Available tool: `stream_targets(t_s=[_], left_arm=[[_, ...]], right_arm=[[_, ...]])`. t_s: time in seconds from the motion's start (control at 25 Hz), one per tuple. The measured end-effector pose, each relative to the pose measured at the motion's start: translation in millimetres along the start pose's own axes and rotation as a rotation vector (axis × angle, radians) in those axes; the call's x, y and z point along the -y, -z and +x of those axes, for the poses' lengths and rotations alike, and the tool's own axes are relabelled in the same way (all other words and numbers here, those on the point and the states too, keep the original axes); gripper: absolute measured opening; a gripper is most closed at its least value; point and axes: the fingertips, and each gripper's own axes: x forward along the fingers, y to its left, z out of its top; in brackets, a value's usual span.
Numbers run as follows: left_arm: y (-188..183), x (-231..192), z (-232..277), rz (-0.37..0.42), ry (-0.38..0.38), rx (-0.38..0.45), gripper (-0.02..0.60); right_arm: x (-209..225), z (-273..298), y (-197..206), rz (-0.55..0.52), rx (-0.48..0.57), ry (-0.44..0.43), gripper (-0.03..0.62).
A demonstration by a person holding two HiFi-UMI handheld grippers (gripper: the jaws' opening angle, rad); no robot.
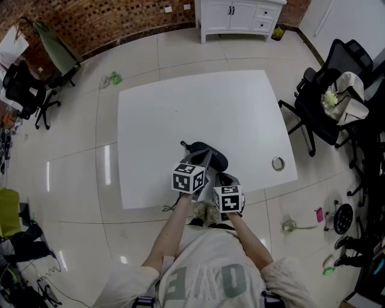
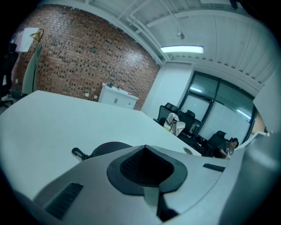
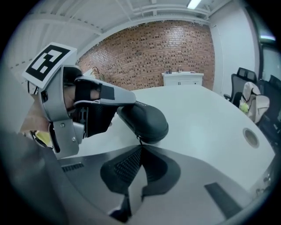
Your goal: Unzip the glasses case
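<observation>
A black glasses case lies near the front edge of the white table. Its short loop strap points to the left. My left gripper looks shut, and its tips rest on the near end of the case. My right gripper is shut on the small zipper pull at the case's front edge. Both grippers hide the near part of the case.
A round metal grommet sits in the table's right side. Black office chairs stand to the right of the table, and one more to the far left. A white cabinet stands by the brick wall.
</observation>
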Motion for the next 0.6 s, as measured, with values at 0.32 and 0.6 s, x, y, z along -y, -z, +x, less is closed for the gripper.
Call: stream_targets(t_s=[0.32,0.6], left_arm=[[-1.4,6.1,2.3,0.027,-0.001,-0.012,0.003],[-0.4,4.9,3.6,0.015,0.007,-0.019,0.003]], right_arm=[[1.3,-4.7,-4.8,-0.049,0.035,0.006,-0.002],[1.7,-2.7,-9.8,-0.065,0.068,0.029,0.0]])
